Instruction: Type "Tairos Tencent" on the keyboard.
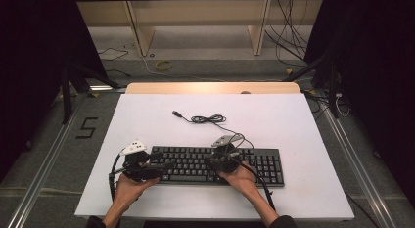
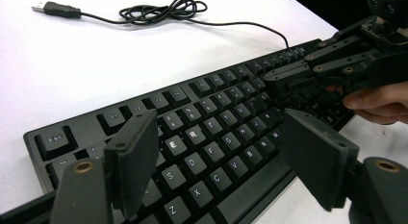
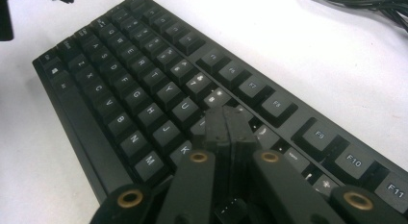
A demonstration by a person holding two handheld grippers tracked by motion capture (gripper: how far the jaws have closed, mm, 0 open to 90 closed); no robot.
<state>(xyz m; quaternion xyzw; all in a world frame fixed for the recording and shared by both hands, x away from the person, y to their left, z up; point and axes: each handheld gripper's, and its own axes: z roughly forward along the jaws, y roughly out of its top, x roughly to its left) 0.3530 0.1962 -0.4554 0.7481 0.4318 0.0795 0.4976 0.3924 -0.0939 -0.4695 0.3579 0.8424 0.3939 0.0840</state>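
High view: left gripper (image 1: pixel 164 165), jaws spread, over the keyboard (image 1: pixel 264 162) at 9 o'clock; right gripper (image 1: pixel 211 161), jaws pressed together, on central keys.

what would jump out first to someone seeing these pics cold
The black keyboard lies near the front of the white table, with a gripper over each end of its letter keys. The right gripper has its jaws pressed together with their tips down among the keys, while the left gripper hangs open above the left-hand letters. Behind them, the keyboard's cable lies in a loose bundle, unplugged.
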